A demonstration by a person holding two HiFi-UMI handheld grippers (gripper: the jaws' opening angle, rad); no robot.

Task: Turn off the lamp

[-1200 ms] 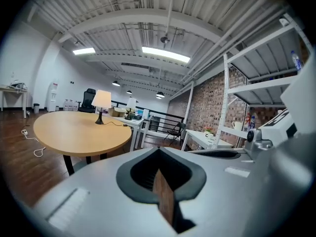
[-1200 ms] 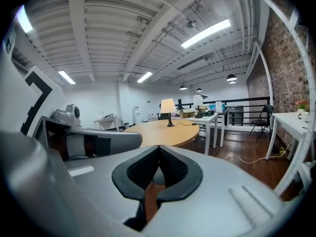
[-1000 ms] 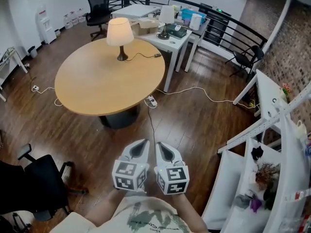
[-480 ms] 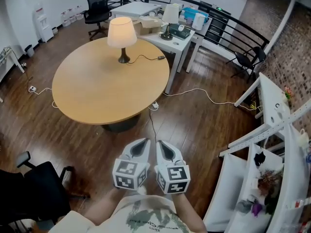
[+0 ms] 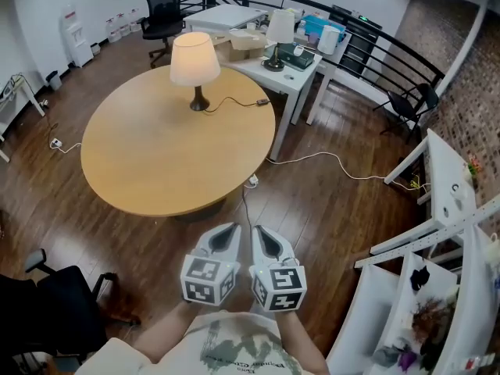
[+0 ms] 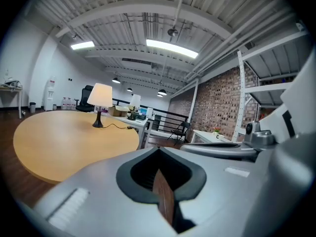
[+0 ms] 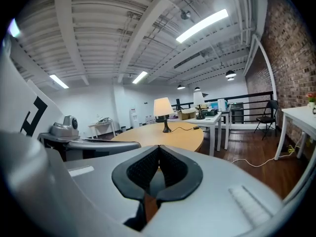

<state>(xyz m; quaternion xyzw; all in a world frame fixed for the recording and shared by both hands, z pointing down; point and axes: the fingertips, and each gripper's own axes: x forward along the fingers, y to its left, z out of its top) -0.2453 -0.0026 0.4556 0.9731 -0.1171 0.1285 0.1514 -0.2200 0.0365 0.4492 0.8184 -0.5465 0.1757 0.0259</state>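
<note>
Two tools sit side by side low in the head view: the left gripper (image 5: 232,231) is clenched tight with nothing between its jaws, and the right gripper (image 5: 259,234) is closed and empty just the same. Ahead, the lamp (image 5: 194,61) glows on the far side of the round wooden table (image 5: 156,162) — its cord (image 5: 230,98) trails toward the white desk (image 5: 291,70) — well apart from both grippers.

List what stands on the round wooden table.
Only a lit cream-shaded lamp on a dark base, its black cord trailing to the round wooden table's edge. The shade hides the bulb.
</note>
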